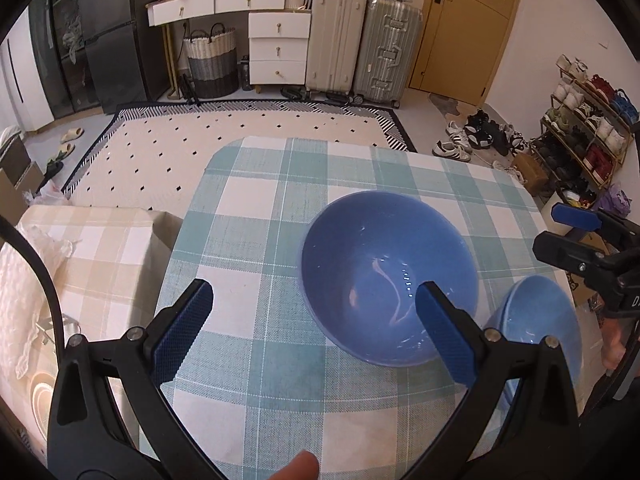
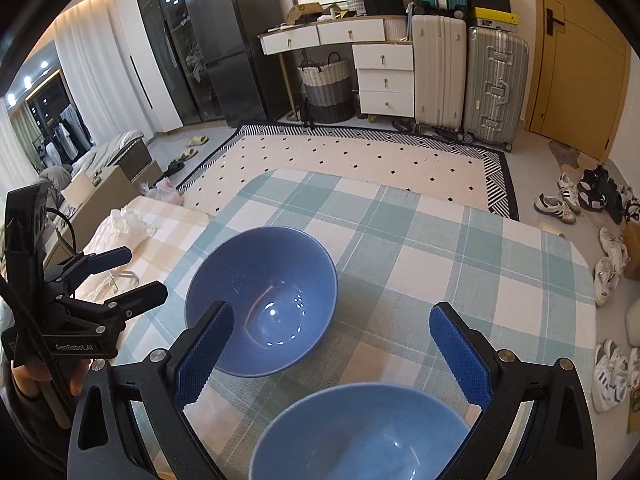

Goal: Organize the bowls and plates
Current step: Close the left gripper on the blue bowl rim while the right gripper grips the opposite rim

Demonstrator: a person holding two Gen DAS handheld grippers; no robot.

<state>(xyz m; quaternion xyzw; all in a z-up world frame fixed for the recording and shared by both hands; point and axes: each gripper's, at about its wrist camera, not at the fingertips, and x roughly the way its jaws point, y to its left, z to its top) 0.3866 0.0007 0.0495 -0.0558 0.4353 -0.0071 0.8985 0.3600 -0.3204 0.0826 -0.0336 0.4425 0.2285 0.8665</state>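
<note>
Two blue bowls sit on the table with the teal-checked cloth point(image 1: 280, 208), and I'll place everything off the larger bowl point(image 1: 390, 276), which stands upright near the table's middle. The second bowl point(image 2: 360, 436) rests on the cloth just beside it, toward the person and a little to their right; I can't tell whether the two rims touch.

The left gripper point(image 1: 314, 320) hangs over the cloth on the near-left side of the larger bowl, its fingers spread wide and holding nothing. Its right finger point(image 1: 444, 332) overlaps the bowl's near rim in the left wrist view, though whether it touches is unclear; its left finger is over bare cloth, well off the bowl.

The right gripper point(image 2: 334, 354) is also spread wide and empty, poised above the second bowl, with the larger bowl just beyond its left finger.

Further out from the larger bowl, past the table's far edge, lies a dotted rug point(image 1: 240, 128), then white drawers point(image 1: 279, 48) and upright suitcases point(image 1: 362, 48) against the wall.
</note>
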